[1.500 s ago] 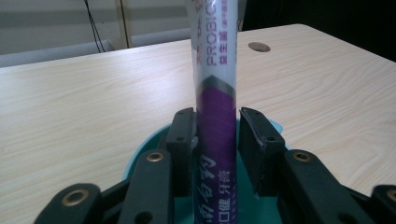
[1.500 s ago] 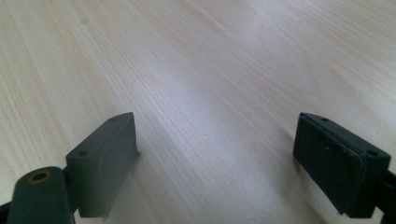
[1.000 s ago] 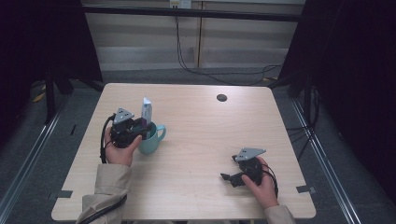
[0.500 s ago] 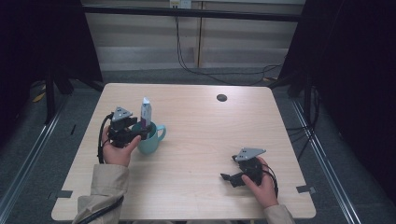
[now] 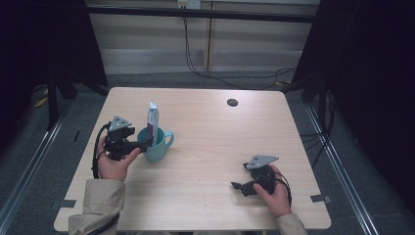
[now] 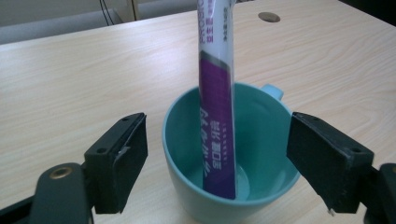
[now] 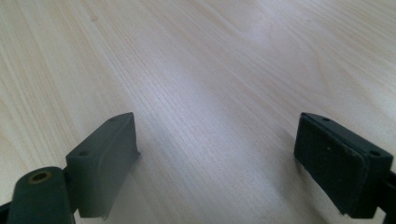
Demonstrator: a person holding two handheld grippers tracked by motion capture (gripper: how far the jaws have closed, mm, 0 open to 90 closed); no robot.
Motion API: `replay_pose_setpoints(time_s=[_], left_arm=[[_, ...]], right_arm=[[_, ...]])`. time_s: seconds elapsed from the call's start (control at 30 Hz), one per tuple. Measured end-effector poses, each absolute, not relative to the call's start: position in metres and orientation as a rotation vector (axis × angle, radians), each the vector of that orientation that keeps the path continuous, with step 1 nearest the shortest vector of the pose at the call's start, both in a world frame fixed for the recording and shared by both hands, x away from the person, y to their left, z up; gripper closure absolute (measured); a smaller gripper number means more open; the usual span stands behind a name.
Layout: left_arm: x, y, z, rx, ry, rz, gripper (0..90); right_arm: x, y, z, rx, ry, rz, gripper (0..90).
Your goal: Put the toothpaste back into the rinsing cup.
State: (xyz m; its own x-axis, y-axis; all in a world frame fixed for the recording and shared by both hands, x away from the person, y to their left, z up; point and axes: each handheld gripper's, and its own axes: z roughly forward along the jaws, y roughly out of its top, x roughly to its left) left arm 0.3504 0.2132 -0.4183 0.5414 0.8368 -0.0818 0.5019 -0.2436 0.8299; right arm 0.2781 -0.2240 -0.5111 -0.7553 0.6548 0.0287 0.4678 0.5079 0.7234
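Observation:
A teal mug stands on the left part of the wooden table, its handle pointing right. A white and purple tube stands upright inside it, leaning on the rim. My left gripper sits just left of the mug, open. In the left gripper view the mug and the tube lie ahead of the left gripper, whose jaws stand wide apart and touch neither. Near the front right, my right gripper rests low over bare wood, open and holding nothing.
A small dark round hole lies in the table's far middle. Cables hang behind the far edge. Black frame posts stand at both far corners.
My left gripper has drawn back a little to the left, away from the mug. The tube stays standing in the mug. The right gripper has not moved.

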Motion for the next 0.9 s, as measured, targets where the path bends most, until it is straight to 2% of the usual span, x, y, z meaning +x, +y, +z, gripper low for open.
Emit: replay_pose_setpoints(time_s=[0.47, 0.9], left_arm=[[0.339, 0.231, -0.415, 1.911, 1.094, 0.466, 15.7], [0.33, 0.241, -0.422, 1.903, 1.096, 0.43, 15.4]], right_arm=[[0.278, -0.224, -0.511, 0.952, 2.503, 1.088, 12.5], [0.278, -0.224, -0.511, 0.952, 2.504, 1.087, 12.4]])
